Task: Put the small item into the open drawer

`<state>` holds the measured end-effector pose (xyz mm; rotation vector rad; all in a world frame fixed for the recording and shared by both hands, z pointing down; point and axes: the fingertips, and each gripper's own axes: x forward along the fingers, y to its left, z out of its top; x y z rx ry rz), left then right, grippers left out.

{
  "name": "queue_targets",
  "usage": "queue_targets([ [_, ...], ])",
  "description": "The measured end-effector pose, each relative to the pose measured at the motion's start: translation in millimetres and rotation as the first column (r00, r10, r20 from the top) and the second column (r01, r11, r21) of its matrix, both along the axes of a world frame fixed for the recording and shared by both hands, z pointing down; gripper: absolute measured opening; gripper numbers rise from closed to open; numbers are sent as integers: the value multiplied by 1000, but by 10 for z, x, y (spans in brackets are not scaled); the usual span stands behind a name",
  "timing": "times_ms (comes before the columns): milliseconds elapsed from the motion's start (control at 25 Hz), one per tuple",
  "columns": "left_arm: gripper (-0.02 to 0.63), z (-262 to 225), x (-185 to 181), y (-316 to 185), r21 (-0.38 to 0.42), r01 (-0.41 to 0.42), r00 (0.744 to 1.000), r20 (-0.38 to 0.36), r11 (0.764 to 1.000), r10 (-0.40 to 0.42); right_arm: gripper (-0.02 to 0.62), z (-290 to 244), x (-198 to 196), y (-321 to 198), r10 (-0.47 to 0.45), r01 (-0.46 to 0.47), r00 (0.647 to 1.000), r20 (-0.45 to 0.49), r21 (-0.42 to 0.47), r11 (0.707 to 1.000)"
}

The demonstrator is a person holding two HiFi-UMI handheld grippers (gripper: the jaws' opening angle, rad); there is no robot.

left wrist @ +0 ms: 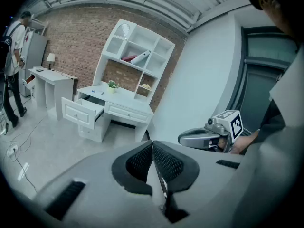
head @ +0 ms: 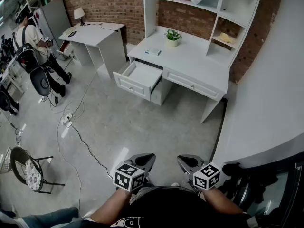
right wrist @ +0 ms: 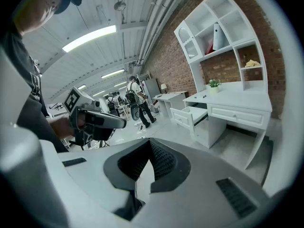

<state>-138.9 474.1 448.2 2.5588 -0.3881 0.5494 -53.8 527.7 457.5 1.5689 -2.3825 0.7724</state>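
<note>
A white desk (head: 190,63) with a shelf unit stands far across the floor. Its left drawer (head: 140,77) is pulled open and looks empty. A small blue-and-white item (head: 153,52) lies on the desk top beside a potted plant (head: 173,37). My left gripper (head: 146,156) and right gripper (head: 184,159) are held close to my body, far from the desk, side by side and pointing toward it. In the left gripper view the left gripper (left wrist: 152,144) is shut on nothing. The right gripper (right wrist: 150,142) is likewise shut with nothing between its pads.
A second white desk (head: 95,34) with a lamp stands at the back left, with a person (head: 33,42) beside it. Cables (head: 71,122) trail over the grey floor. A chair (head: 28,172) sits at the near left. A white wall (head: 266,103) runs along the right.
</note>
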Motion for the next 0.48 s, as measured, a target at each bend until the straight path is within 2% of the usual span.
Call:
queue_targets([
  [480, 17, -24, -37, -211, 3, -33, 999, -10, 999, 33, 5, -22, -105, -185, 17, -17, 1000, 23, 6, 1000],
])
